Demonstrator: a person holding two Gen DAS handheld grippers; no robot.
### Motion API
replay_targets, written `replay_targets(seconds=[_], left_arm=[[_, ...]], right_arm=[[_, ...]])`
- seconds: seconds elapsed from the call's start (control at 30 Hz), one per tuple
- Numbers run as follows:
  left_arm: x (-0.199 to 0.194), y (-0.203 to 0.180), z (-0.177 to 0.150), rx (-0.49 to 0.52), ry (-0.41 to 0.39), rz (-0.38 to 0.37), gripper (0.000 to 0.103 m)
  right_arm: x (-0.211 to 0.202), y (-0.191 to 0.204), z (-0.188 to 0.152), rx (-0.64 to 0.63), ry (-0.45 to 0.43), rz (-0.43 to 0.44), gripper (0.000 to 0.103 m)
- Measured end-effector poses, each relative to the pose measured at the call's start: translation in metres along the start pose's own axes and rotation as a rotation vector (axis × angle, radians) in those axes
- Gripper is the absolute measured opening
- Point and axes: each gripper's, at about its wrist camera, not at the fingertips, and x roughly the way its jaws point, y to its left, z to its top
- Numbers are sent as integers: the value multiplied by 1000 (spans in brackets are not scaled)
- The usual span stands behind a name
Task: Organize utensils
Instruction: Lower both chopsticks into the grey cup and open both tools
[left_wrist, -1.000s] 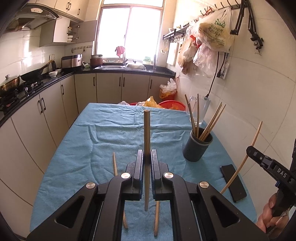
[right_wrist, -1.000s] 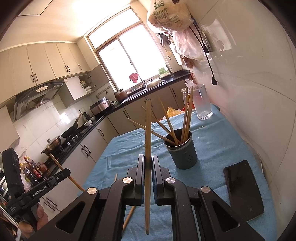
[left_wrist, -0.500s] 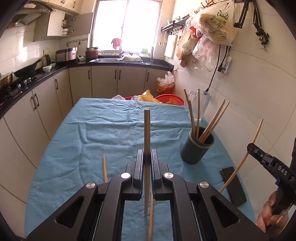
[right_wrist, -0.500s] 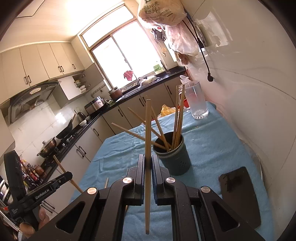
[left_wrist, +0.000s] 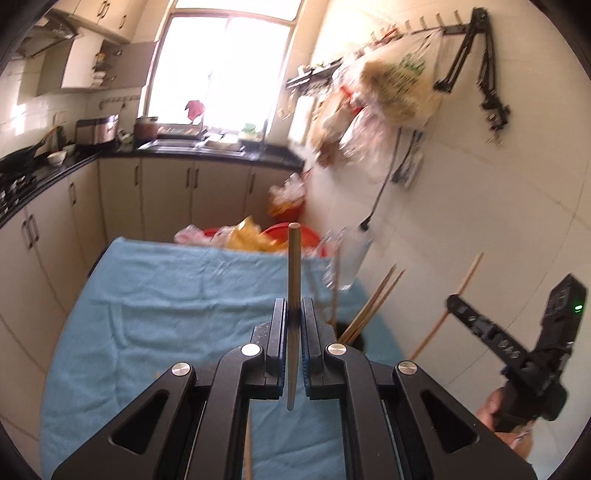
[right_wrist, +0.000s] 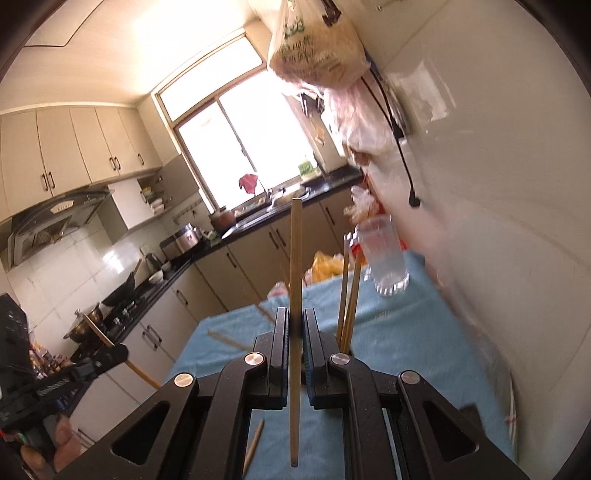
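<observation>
My left gripper (left_wrist: 294, 328) clenched on upright chopstick (left_wrist: 293, 291), frame centre; right gripper (right_wrist: 294, 332) likewise grasping its chopstick (right_wrist: 295, 295); several sticks already in holder (left_wrist: 354, 338), centre-right; loose stick (right_wrist: 254, 446) on blue cloth (left_wrist: 166, 317), lower centre, left to collect.

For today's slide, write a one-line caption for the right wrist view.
Right gripper clamps an upright chopstick above the blue cloth, near chopsticks standing in the holder.

light: strong daylight from window (left_wrist: 225, 70), blown out | glare: white wall (right_wrist: 498, 155) washed | blur: motion smear on hanging bags (left_wrist: 391, 88) and right side | edges: fisheye bending, dark corner vignette
</observation>
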Motion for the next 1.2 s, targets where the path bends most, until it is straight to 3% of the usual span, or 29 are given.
replay_targets(seconds=[0.17, 0.27, 0.5, 0.7, 1.03, 1.07, 1.13, 1.2], left_arm=[[3, -25, 30, 8, -31, -72, 6], [13, -40, 43, 21, -56, -72, 6], [63, -52, 47, 15, -32, -60, 6], [110, -41, 26, 1, 48, -30, 6], [131, -27, 8, 1, 93, 11, 7], [130, -27, 8, 5, 91, 15, 8], [127, -26, 9, 3, 84, 24, 27], [117, -24, 12, -8, 57, 19, 35]], right_arm=[[-2, -2, 29, 2, -65, -21, 8], [4, -3, 45, 0, -98, -46, 8], [30, -15, 58, 20, -106, -82, 8], [63, -34, 48, 51, -36, -95, 8], [100, -53, 22, 90, 117, -100, 11], [101, -54, 20, 94, 126, -101, 11], [102, -56, 21, 94, 134, -101, 11], [96, -56, 22, 100, 122, -102, 16]])
